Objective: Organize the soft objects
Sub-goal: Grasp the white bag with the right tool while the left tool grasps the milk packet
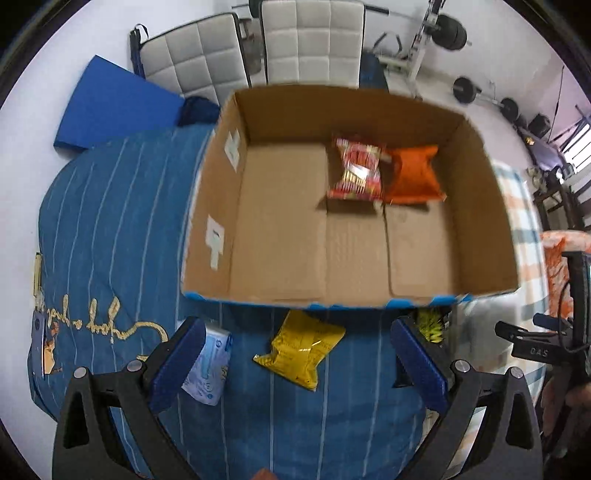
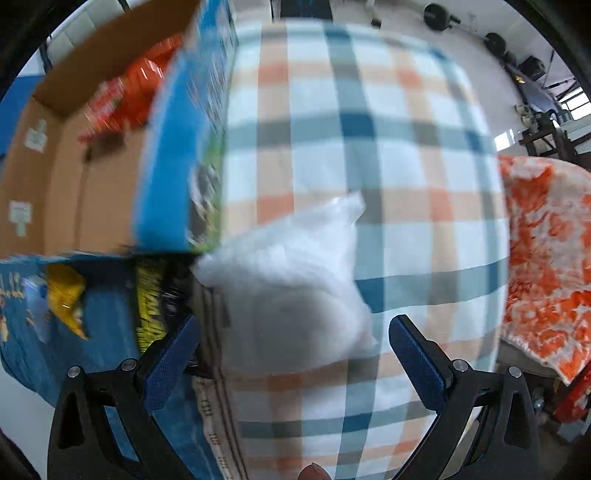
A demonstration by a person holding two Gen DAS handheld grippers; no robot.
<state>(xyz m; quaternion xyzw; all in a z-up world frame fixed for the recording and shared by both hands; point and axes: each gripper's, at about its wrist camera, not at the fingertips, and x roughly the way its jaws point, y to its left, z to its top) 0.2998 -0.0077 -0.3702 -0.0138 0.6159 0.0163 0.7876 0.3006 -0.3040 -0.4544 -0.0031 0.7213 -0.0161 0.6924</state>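
Observation:
An open cardboard box (image 1: 218,177) stands on the bed, holding a red snack bag (image 1: 356,170) and an orange bag (image 1: 415,175). In front of it lie a yellow snack bag (image 1: 303,349), a pale blue tissue pack (image 1: 208,363) and a yellow-black bag (image 1: 430,325). My left gripper (image 1: 297,363) is open and empty above the yellow bag. My right gripper (image 2: 293,360) is open around a white puffy bag (image 2: 295,284) lying on the plaid blanket (image 2: 369,129), beside the box (image 2: 177,147).
A blue striped blanket (image 1: 110,229) covers the left of the bed. An orange-white cloth (image 2: 546,251) lies to the right. Two white chairs (image 1: 314,40) and a blue mat (image 1: 110,107) stand behind the box. Gym weights (image 1: 450,33) sit on the floor.

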